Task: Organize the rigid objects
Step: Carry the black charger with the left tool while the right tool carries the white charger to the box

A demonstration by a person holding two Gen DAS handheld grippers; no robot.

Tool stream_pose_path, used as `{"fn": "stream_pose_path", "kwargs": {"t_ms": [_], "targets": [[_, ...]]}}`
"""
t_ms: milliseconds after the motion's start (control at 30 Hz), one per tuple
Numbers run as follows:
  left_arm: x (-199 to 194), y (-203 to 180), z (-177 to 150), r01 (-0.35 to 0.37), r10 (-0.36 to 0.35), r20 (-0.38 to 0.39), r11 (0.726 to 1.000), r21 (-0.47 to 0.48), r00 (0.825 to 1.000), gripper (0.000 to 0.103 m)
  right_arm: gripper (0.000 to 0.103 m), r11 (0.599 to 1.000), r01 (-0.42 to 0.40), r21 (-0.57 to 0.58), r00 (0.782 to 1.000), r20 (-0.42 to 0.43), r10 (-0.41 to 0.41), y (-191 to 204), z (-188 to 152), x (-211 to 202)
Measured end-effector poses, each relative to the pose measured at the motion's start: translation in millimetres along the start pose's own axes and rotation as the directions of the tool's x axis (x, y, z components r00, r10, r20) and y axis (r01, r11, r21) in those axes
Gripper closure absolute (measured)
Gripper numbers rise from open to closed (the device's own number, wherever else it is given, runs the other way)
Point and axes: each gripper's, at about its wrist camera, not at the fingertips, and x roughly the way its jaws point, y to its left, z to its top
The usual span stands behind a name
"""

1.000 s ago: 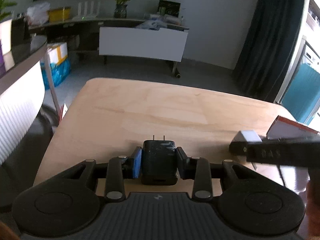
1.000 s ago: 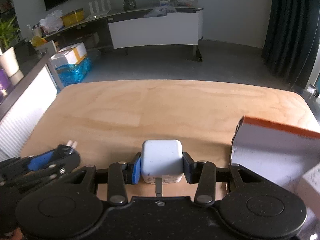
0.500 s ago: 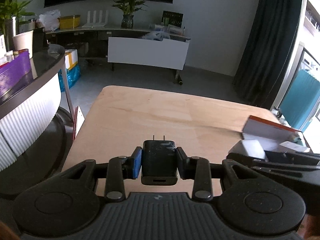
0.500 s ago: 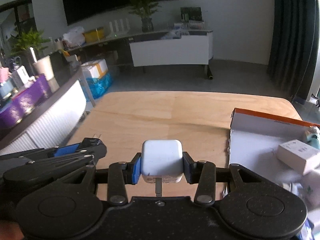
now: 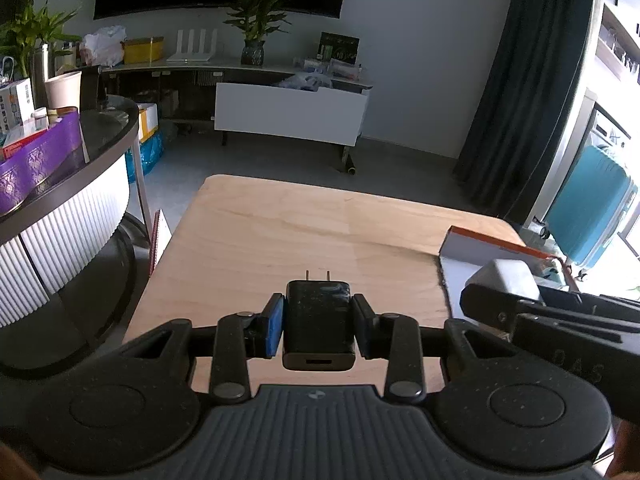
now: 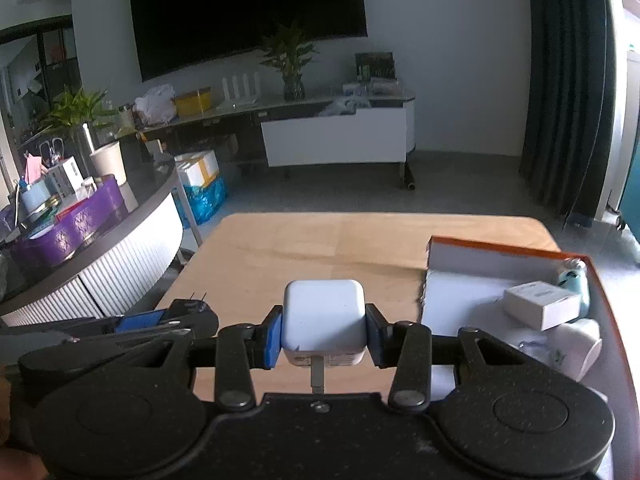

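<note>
Left wrist view: the left gripper has its fingers clenched on the black charger, prongs pointing forward, and it has lifted over the last second, so the wooden counter now lies well below and the orange-rimmed box shows at right. Right wrist view: the right gripper has likewise risen, fingers clamped on the white charger, and the box interior (small white carton, other bits) is now in plain sight. Judgement: both chargers are picked and airborne; the box drop-off looks next.
</note>
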Motion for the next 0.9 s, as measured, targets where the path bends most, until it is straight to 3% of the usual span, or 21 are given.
{"fn": "stream_pose_path", "kwargs": {"t_ms": [900], "targets": [[-12, -32, -1, 0.067, -0.069, 0.031, 0.996, 0.059, 0.997, 0.067, 0.052, 0.998, 0.05, 0.041, 0.997, 0.051, -0.052, -32, -3, -36]]}}
